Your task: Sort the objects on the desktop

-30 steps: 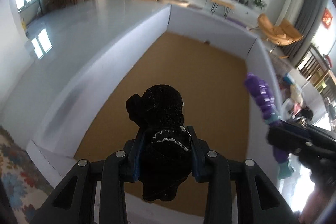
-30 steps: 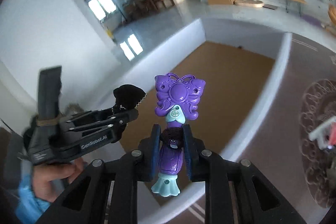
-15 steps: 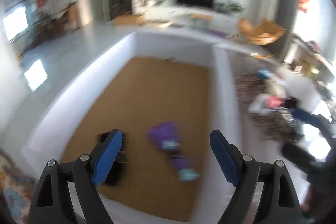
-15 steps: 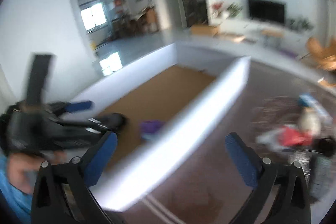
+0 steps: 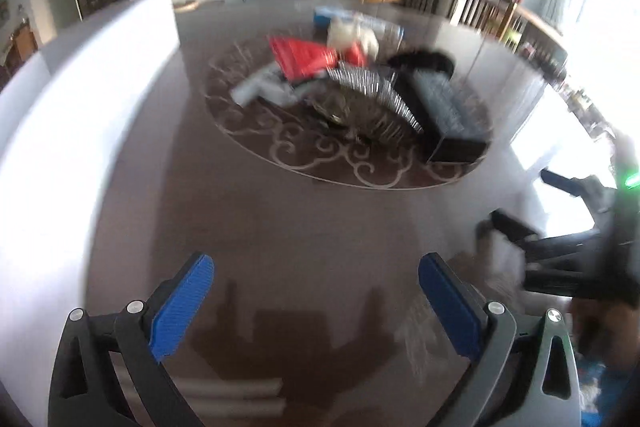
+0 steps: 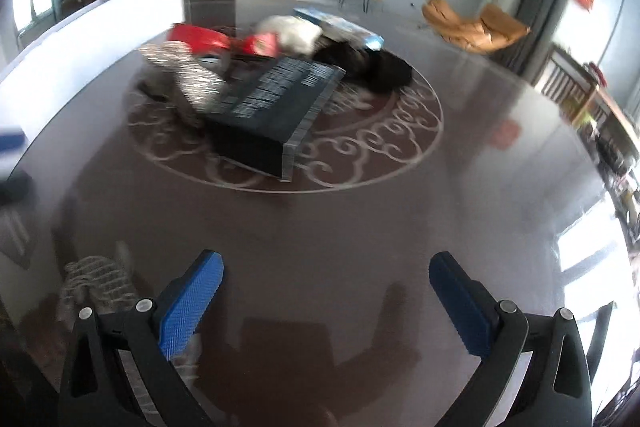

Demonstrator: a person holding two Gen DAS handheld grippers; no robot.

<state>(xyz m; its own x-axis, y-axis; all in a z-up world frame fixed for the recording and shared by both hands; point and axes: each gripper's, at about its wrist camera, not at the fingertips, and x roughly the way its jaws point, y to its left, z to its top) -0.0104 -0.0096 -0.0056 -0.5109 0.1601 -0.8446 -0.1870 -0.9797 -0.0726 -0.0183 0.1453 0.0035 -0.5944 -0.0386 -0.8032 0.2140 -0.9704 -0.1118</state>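
Desktop objects (image 5: 352,75) lie piled well beyond both empty hand-held grippers.

surface (image 6: 360,227): dark brown and shiny, with a ring of pale curly swirls in the middle
black box (image 6: 276,107): black, with rows of tiny white writing on top; it lies inside the ring of swirls
red packet (image 5: 304,57): bright red, just behind the black box
white thing (image 6: 296,31): white and soft-looking, behind the red packet
striped thing (image 6: 188,75): thin black and white stripes, just left of the black box
wall of the bin (image 5: 80,99): plain white, far left of the black box
left gripper (image 5: 316,299): black, with blue pads
right gripper (image 6: 328,303): black, with blue pads
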